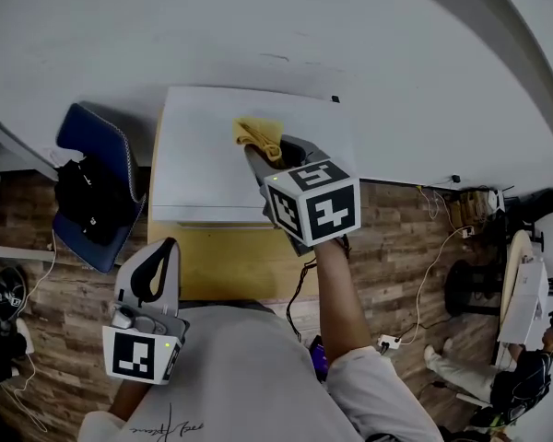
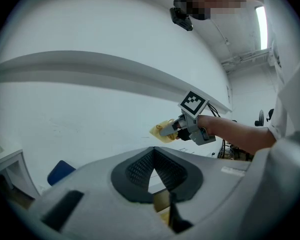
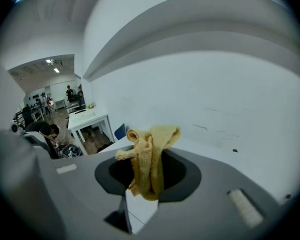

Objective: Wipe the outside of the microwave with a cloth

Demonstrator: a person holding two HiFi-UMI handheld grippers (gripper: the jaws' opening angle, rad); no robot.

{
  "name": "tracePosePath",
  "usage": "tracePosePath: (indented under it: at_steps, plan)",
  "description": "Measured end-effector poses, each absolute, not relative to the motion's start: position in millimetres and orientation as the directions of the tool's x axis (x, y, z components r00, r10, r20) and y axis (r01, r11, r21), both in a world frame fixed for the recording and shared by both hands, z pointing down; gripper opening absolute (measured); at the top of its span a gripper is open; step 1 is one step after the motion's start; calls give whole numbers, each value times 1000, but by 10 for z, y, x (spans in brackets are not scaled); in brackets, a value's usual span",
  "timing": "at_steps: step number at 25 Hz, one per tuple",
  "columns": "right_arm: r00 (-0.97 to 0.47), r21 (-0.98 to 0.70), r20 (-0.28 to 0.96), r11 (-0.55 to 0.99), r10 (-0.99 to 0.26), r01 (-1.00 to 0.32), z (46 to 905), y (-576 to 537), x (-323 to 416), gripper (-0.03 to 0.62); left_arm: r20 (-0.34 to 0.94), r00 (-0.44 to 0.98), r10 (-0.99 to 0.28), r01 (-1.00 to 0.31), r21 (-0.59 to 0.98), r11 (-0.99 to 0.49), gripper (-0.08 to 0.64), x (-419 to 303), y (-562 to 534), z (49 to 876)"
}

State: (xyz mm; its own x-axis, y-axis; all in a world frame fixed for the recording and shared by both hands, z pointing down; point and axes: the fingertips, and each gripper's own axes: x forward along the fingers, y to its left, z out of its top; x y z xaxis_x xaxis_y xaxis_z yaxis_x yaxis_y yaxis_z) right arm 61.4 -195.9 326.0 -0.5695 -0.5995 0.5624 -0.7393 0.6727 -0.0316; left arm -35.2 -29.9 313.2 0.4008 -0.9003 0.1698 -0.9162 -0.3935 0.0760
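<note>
Head view: right claw (image 1: 261,157) is out over the white microwave (image 1: 203,155), closed on a yellow cloth (image 1: 257,134) that lies bunched on the microwave's top near the back edge. Microwave sits on a wooden bench (image 1: 226,263) against the white wall. Left claw (image 1: 163,258) is held low, near the person's body and off the microwave, tips together, nothing in it. Blue chair (image 1: 111,145) just left of the bench with a dark bag (image 1: 88,201) on it; a seated person (image 1: 525,376) at lower right on the wood floor. Left gripper view: left claw (image 2: 152,151) has its tips meeting, only a small gap lower down, empty. Past it the right claw (image 2: 171,129) with its marker cube (image 2: 193,102) pinches the cloth (image 2: 161,130) in front of the white wall; chair (image 2: 60,171) at lower left. Right gripper view: right claw (image 3: 149,151) is clamped on the cloth (image 3: 155,134), which sticks up in a folded lump above the tips and hangs down between them. White microwave top (image 3: 210,149) just beyond, wall behind. White table (image 3: 90,118) and more people far off at left, too small to detail.
</note>
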Motion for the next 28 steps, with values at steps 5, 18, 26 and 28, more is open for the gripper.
tracePosePath:
  at_steps: [5,18,26,28]
  plan:
    - [-492,-22,578,589,-652,-808,3287,-2020,1366,117,177,395,-902,-918,47,-393,-5,-191,-270,3060]
    - [-266,68,666,411,-697,-909,3666,-2017,2737,117,205,434,-877,-899,45,-435,-5,138,-258,3055]
    - [-144,173,717,374,-682,-911,3962,-1918,2970,117,242,435,-867,-899,61,-433,-5,-37,-233,3167]
    - [-128,188,727,374,-675,-908,4019,-1875,2943,117,243,438,-866,-898,72,-434,-5,-78,-222,3182]
